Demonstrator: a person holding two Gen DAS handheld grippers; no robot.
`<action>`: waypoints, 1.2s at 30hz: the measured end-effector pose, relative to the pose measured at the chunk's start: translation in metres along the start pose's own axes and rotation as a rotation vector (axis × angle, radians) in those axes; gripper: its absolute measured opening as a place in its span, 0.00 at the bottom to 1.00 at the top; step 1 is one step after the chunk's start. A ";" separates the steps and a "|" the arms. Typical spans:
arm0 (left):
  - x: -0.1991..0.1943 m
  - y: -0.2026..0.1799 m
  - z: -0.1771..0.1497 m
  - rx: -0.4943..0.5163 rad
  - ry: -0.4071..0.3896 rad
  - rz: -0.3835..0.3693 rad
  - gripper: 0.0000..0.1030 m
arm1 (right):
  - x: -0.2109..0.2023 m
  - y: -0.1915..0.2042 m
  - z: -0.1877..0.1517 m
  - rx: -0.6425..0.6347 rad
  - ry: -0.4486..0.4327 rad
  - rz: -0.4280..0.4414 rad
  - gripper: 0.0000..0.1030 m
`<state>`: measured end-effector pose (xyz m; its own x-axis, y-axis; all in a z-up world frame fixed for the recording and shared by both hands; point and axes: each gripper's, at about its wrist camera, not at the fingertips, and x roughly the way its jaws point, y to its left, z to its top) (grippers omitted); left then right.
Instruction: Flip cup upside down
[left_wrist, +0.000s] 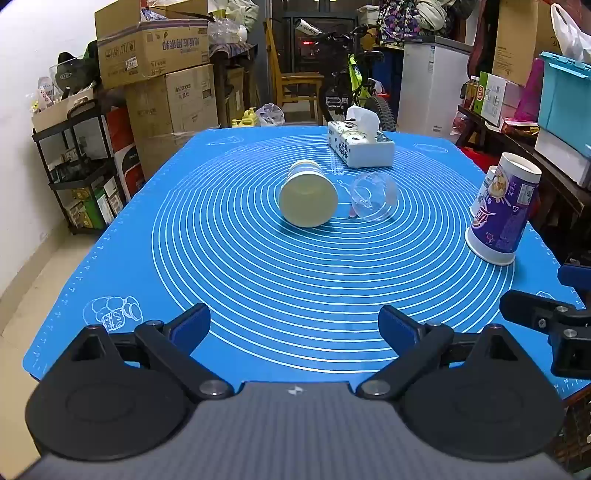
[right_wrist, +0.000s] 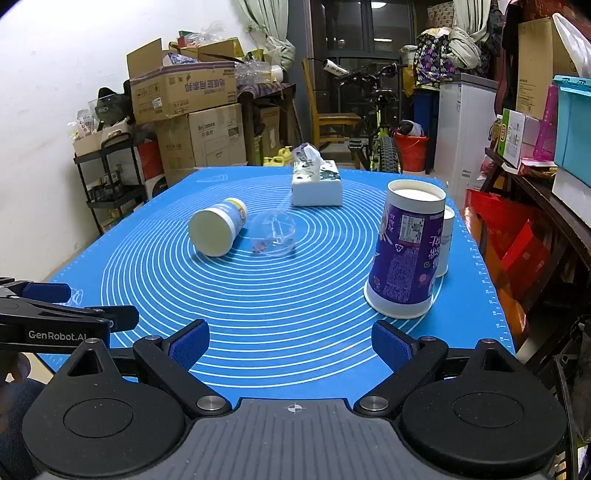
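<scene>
A pale yellow paper cup (left_wrist: 308, 197) lies on its side mid-mat, its base toward me; it also shows in the right wrist view (right_wrist: 218, 230). A clear plastic cup (left_wrist: 373, 197) lies on its side just right of it, also seen in the right wrist view (right_wrist: 273, 232). A purple paper cup (left_wrist: 502, 210) stands upside down at the right, close in the right wrist view (right_wrist: 406, 254), with a smaller white cup (right_wrist: 445, 240) behind it. My left gripper (left_wrist: 295, 328) is open and empty near the mat's front. My right gripper (right_wrist: 291, 343) is open and empty too.
A tissue box (left_wrist: 360, 142) stands at the far middle of the blue mat (left_wrist: 258, 280). The other gripper shows at each view's edge (left_wrist: 546, 314) (right_wrist: 55, 314). Cardboard boxes, a shelf cart, a bicycle and a side table with boxes surround the table.
</scene>
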<state>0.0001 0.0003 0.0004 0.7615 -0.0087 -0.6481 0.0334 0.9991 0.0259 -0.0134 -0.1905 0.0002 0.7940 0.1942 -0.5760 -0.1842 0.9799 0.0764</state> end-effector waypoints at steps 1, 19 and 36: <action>0.000 0.000 0.000 0.003 0.000 0.002 0.94 | 0.000 0.000 0.000 -0.001 0.003 -0.001 0.92; 0.001 -0.001 -0.003 0.007 0.001 0.006 0.94 | 0.002 0.000 -0.001 0.003 0.012 0.001 0.92; 0.002 0.000 -0.003 0.009 0.003 0.007 0.94 | 0.002 0.000 -0.002 0.003 0.013 0.000 0.92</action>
<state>0.0000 0.0008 -0.0035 0.7601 -0.0013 -0.6499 0.0336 0.9987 0.0373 -0.0133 -0.1903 -0.0023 0.7861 0.1940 -0.5868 -0.1828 0.9800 0.0791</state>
